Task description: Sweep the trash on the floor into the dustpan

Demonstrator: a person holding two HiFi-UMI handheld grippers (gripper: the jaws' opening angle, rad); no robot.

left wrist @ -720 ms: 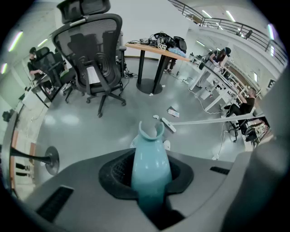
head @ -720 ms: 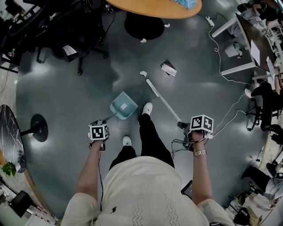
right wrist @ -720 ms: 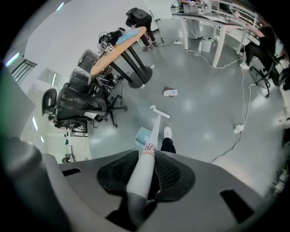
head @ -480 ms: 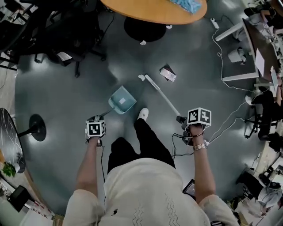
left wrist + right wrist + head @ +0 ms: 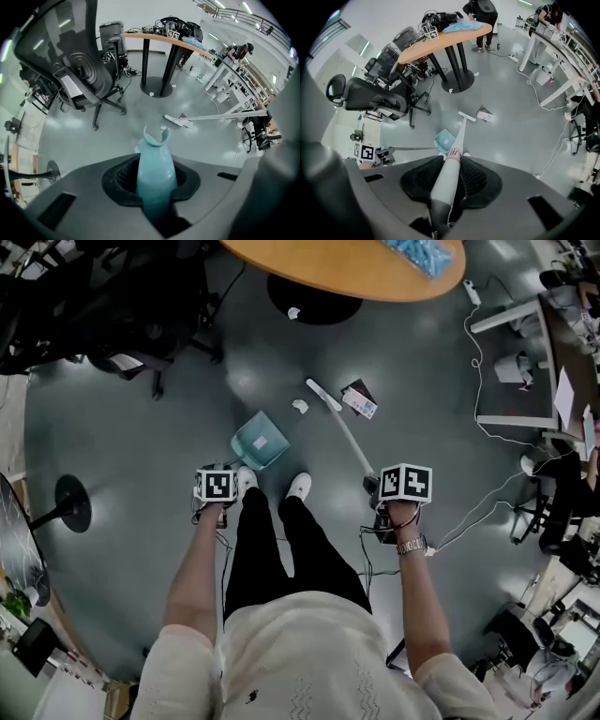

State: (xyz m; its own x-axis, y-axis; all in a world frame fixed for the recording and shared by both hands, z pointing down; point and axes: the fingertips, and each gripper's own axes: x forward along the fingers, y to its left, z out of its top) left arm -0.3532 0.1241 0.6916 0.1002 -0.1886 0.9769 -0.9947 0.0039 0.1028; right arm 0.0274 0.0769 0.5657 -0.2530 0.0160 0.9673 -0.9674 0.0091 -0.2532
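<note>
A teal dustpan (image 5: 260, 442) rests on the grey floor just ahead of the person's shoes; my left gripper (image 5: 218, 491) is shut on its long teal handle (image 5: 156, 171). My right gripper (image 5: 392, 491) is shut on a white broom handle (image 5: 449, 173), which slants forward. The broom head (image 5: 323, 395) lies between a white crumpled paper (image 5: 300, 406) and a flat printed packet (image 5: 359, 401). The paper sits a short way beyond the dustpan's mouth. Another white scrap (image 5: 293, 313) lies by the table's base.
A round orange table (image 5: 347, 263) on a black pedestal base stands ahead. Black office chairs (image 5: 112, 324) crowd the far left. White desks and trailing cables (image 5: 487, 381) run along the right. A round black stand base (image 5: 73, 502) sits at the left.
The person has stepped forward and brought both feet together. The dustpan has come nearer the crumpled paper. The broom head has passed beyond the paper, next to the packet.
</note>
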